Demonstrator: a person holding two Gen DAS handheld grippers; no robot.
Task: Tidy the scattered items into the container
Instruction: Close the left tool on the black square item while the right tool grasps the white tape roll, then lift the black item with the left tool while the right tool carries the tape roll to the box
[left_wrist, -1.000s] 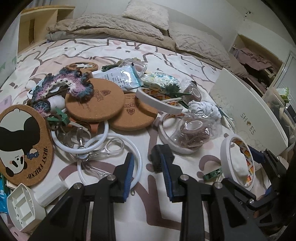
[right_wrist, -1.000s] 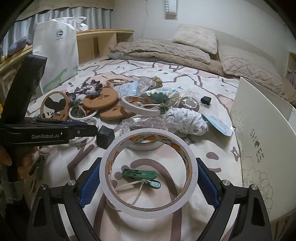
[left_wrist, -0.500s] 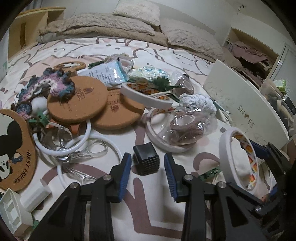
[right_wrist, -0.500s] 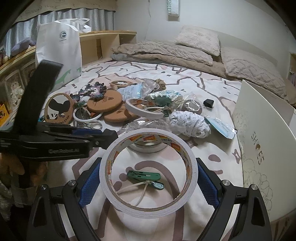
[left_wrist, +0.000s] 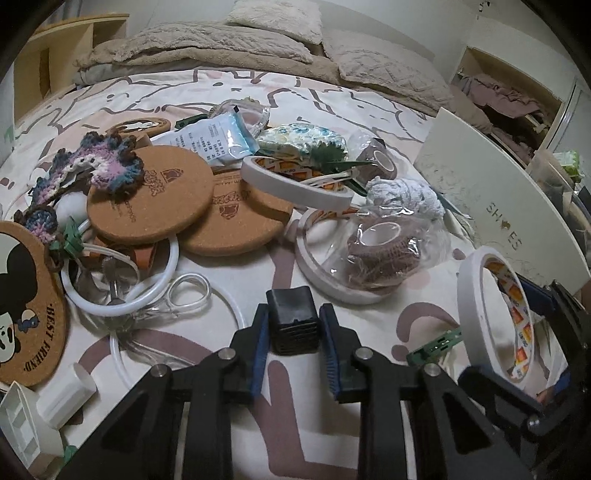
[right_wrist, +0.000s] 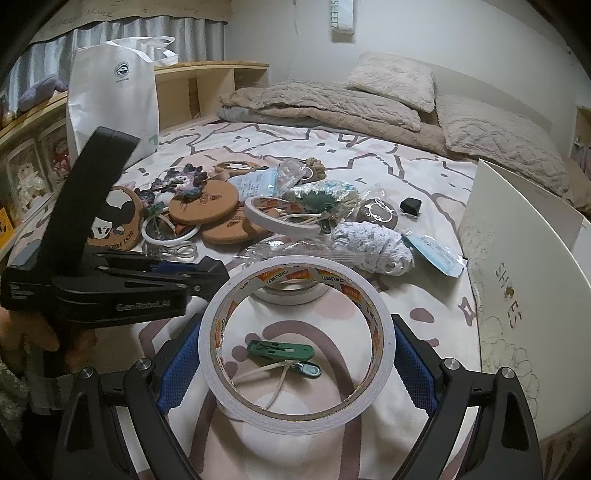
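Looking down my left wrist camera, I see the left gripper (left_wrist: 293, 334) pinching a small black cube (left_wrist: 293, 325); both blue pads press its sides just over the patterned bedspread (left_wrist: 369, 306). At ten o'clock from the cube lie two cork coasters (left_wrist: 151, 194), one overlapping the other, with a crocheted piece (left_wrist: 99, 168) draped on the upper one. At one o'clock sits a bagged brown roll (left_wrist: 380, 251) inside a white ring. At three o'clock I see a tape roll (left_wrist: 491, 314) standing on edge in my other tool. The white shoe box (left_wrist: 491, 199) stands open at two o'clock, well apart from the cube.

On my right wrist camera, the right gripper (right_wrist: 297, 354) is spread wide yet clamped on that tape roll (right_wrist: 297, 354), a pad on each side of its rim. Through the hole I see a green clip (right_wrist: 280, 350) on the bedspread. The left tool's black body crosses at nine o'clock, a hand (right_wrist: 33, 332) beneath it. The shoe box wall (right_wrist: 517, 266) rises at three o'clock.
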